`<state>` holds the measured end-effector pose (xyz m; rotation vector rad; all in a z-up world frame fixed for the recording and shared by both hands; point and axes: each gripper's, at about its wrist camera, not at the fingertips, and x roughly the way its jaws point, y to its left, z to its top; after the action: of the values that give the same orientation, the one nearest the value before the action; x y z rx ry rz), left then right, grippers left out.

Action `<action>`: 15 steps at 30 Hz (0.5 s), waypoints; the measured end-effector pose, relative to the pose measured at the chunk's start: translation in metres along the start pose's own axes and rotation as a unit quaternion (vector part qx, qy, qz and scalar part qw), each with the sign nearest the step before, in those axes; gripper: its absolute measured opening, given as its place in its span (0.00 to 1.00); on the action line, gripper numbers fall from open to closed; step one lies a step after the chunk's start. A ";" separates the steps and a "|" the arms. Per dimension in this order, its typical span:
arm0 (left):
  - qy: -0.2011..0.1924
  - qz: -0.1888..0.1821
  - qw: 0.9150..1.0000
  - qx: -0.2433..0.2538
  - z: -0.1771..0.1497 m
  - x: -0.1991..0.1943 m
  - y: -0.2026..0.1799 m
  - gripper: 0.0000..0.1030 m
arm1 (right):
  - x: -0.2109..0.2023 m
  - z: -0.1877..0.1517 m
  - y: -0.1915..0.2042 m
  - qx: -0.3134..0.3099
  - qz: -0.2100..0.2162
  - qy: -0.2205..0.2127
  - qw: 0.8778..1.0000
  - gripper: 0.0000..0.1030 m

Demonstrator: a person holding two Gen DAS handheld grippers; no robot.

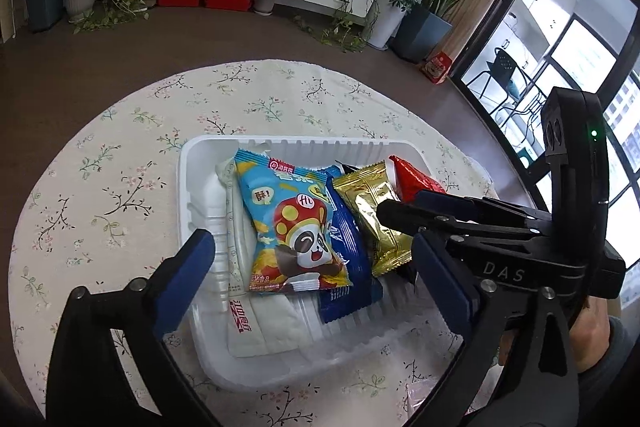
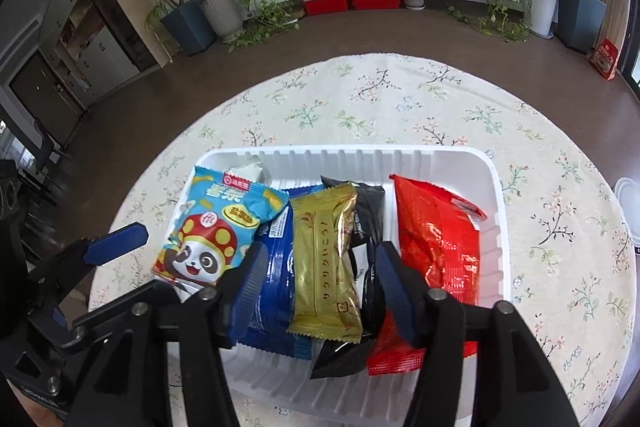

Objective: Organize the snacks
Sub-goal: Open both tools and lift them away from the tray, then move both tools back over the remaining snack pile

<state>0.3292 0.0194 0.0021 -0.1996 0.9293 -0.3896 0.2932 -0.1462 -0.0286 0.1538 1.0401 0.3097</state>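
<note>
Snacks lined up in white tray (image 2: 496, 211) on worktop. Left gripper (image 1: 316, 259) jaws apart over panda packet (image 1: 294, 223); right gripper (image 2: 320, 287) jaws apart astride gold packet (image 2: 326, 259), seemingly untouched. Risk: neighbouring packets snagged, row disturbed.

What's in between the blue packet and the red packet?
Right wrist view: a gold packet and, partly under it, a black packet lie between the dark blue packet and the red packet.
</note>
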 end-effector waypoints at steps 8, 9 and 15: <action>-0.063 0.042 0.996 0.046 -0.023 -0.065 -0.012 1.00 | -0.062 -0.011 -0.019 0.030 0.049 -0.051 0.997 0.68; -0.074 0.046 0.995 0.054 -0.030 -0.076 -0.014 1.00 | -0.071 -0.015 -0.022 0.035 0.057 -0.056 0.996 0.68; -0.096 0.047 0.992 0.067 -0.081 -0.126 -0.024 1.00 | -0.136 -0.054 -0.034 0.055 0.106 -0.106 0.987 0.74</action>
<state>0.1905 0.0493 0.0559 -0.0688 0.7169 -0.3375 0.1887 -0.2239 0.0469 0.3894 0.8307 0.4192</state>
